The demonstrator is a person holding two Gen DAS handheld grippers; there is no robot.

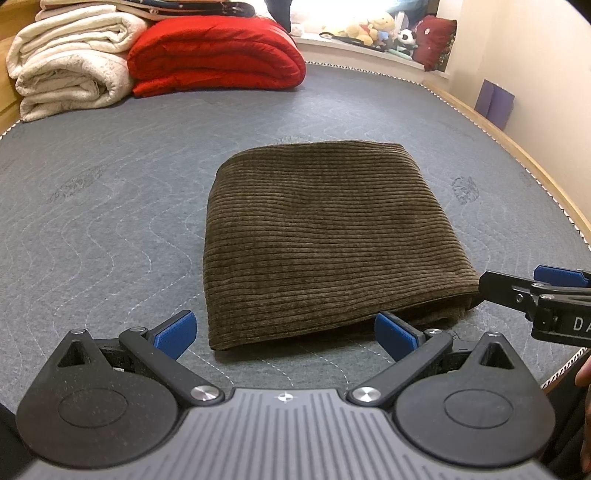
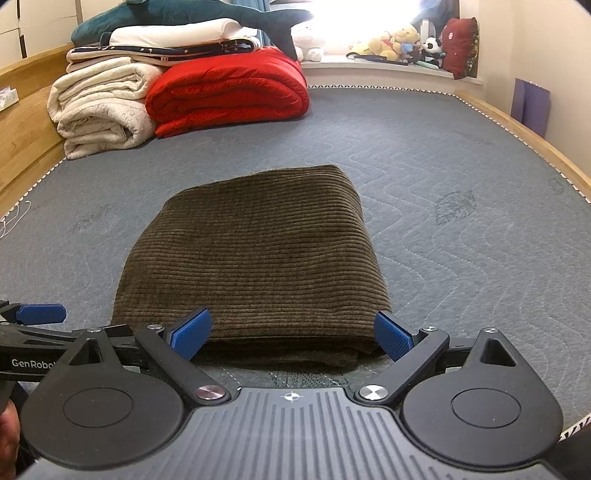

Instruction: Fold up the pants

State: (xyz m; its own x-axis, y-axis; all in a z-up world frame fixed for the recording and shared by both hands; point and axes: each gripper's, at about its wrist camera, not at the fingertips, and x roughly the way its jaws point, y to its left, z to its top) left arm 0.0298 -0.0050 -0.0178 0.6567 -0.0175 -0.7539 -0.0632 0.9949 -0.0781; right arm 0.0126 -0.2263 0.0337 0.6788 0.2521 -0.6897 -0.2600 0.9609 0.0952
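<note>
Brown corduroy pants (image 1: 325,236) lie folded into a thick, neat rectangle on the grey quilted mattress (image 1: 110,206). My left gripper (image 1: 284,334) is open just short of the bundle's near edge, its blue pads spread wide and holding nothing. In the right wrist view the same pants (image 2: 255,258) fill the centre. My right gripper (image 2: 291,334) is open too, its blue pads flanking the near edge of the fold without pinching it. The right gripper (image 1: 546,291) also shows in the left wrist view at the bundle's near right corner.
Rolled cream blankets (image 2: 99,107) and a folded red quilt (image 2: 229,92) sit at the mattress's far left, with a plush shark (image 2: 207,14) on top. Soft toys (image 2: 399,44) line the window sill. A wooden bed frame (image 2: 517,129) runs along the right side.
</note>
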